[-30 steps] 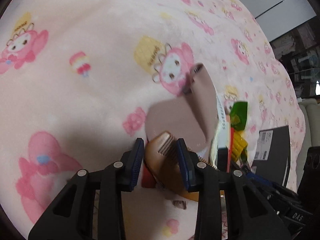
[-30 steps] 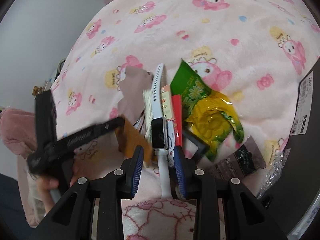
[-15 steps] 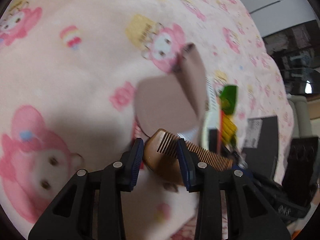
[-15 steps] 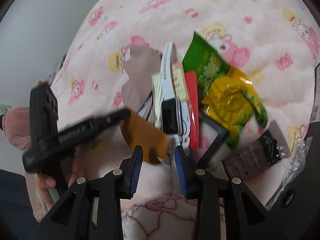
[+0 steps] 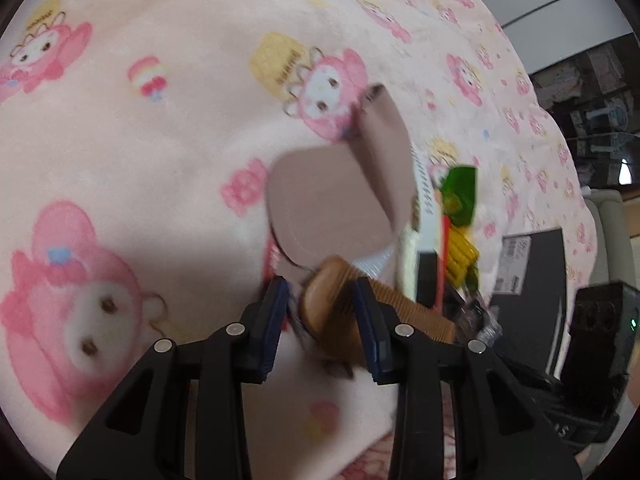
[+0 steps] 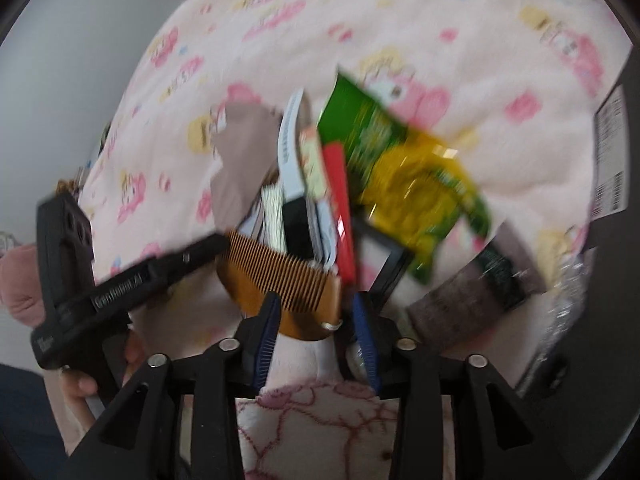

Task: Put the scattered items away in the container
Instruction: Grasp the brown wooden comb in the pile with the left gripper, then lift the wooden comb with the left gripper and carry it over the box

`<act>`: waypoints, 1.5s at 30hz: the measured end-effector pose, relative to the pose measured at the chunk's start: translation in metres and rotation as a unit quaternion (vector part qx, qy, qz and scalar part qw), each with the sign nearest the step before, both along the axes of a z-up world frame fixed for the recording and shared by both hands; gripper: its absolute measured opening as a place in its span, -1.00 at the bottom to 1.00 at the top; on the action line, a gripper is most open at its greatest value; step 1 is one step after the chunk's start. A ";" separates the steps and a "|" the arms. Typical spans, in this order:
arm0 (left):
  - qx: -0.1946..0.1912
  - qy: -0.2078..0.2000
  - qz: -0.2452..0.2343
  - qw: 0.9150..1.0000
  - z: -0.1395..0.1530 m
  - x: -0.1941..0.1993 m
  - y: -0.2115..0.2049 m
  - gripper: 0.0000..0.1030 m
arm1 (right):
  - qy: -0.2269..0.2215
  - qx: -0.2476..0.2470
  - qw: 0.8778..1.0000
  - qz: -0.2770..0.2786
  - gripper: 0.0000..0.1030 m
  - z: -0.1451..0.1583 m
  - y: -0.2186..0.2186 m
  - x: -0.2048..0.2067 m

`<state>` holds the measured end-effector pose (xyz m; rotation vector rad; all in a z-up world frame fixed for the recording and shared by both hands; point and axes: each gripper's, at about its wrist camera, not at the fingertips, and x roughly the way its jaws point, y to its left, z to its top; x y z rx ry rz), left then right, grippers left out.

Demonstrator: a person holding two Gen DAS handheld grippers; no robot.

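Across the pink cartoon-print bed blanket (image 5: 160, 160), found nothing clearly stowed: judged the tidying barely begun, with white black-faced watch (image 6: 298, 224), green-and-yellow snack packet (image 6: 412, 184) and mauve fabric pouch (image 6: 240, 168) heaped at 12 o'clock of right gripper (image 6: 316, 300). Could not tell which object served as container. Clenched flat brown wooden comb (image 6: 280, 276) by one end in left gripper (image 5: 320, 286) jaws, at the heap's near edge. From right wrist, read its long axis as 10 to 4 o'clock, teeth toward 1 o'clock. Had just been spreading right jaws: released, comb's rounded back between them, unpressed.

Pink cartoon-print blanket (image 5: 168, 152) (plush); grey wall (image 6: 80, 40) behind.
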<state>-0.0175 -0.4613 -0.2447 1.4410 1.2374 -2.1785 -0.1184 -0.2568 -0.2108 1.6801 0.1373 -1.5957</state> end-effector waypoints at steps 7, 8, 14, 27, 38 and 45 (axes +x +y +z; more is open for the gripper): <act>0.019 0.008 -0.007 1.000 0.009 0.014 0.009 -0.36 | 0.058 -0.031 0.997 -0.032 -0.33 0.024 0.013 -0.008; 0.013 0.013 0.000 1.000 0.011 0.015 0.005 -0.36 | 0.063 -0.030 0.997 -0.032 -0.33 0.025 0.013 -0.008; 0.008 0.012 0.003 1.000 0.005 0.008 -0.002 -0.36 | 0.031 -0.006 0.999 -0.017 -0.33 0.007 0.004 -0.011; -0.028 0.067 -0.032 0.997 0.082 0.019 0.039 -0.36 | 0.078 -0.078 0.994 -0.023 -0.32 0.075 0.040 0.003; -0.038 0.154 -0.117 0.980 0.159 -0.025 0.128 -0.36 | 0.153 -0.112 0.979 -0.079 -0.32 0.146 0.134 -0.002; -0.027 0.174 -0.200 0.964 0.178 -0.090 0.222 -0.36 | 0.195 -0.100 0.967 -0.131 -0.32 0.170 0.222 -0.029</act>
